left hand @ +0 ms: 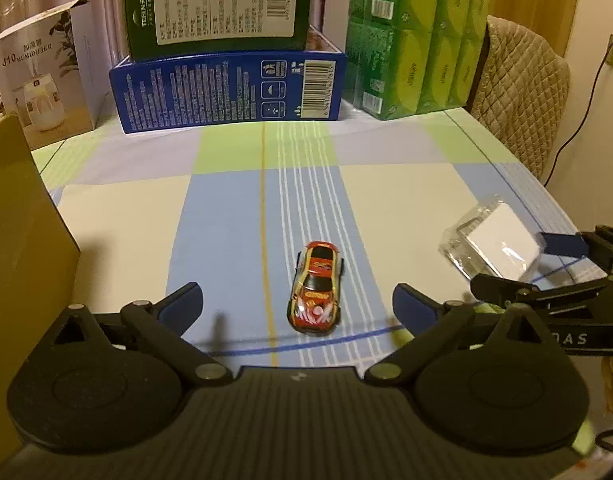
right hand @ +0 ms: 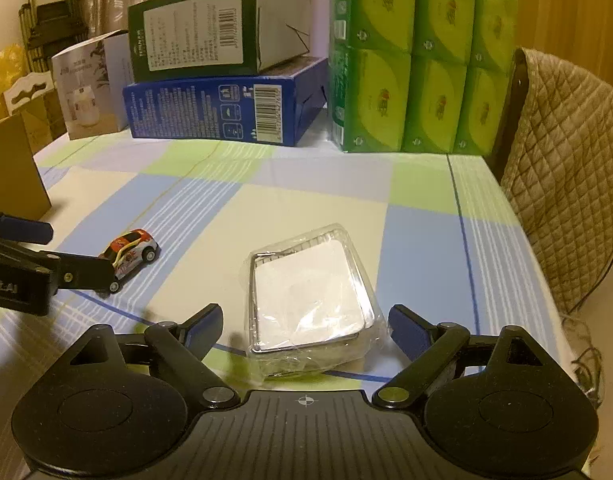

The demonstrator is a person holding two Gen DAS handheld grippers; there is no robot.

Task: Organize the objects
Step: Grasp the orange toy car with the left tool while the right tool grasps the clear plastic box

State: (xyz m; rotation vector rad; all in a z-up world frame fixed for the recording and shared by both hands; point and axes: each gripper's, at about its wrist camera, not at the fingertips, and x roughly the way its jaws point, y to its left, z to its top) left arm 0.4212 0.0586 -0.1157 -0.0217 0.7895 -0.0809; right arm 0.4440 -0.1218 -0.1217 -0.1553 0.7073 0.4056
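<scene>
In the left wrist view, our left gripper [left hand: 298, 308] fills the bottom of the frame, fingers spread wide, with the toy car [left hand: 316, 288] sitting on the checked tablecloth [left hand: 126, 216] between the tips, touching neither. At centre right lies the clear plastic packet [left hand: 494, 240]. In the right wrist view, that packet [right hand: 310, 296] sits at lower centre between our right gripper [right hand: 304, 328] fingers, also spread wide.

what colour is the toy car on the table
The toy car is mostly red and orange with yellow trim and black windows, clearest in the left wrist view.
</scene>
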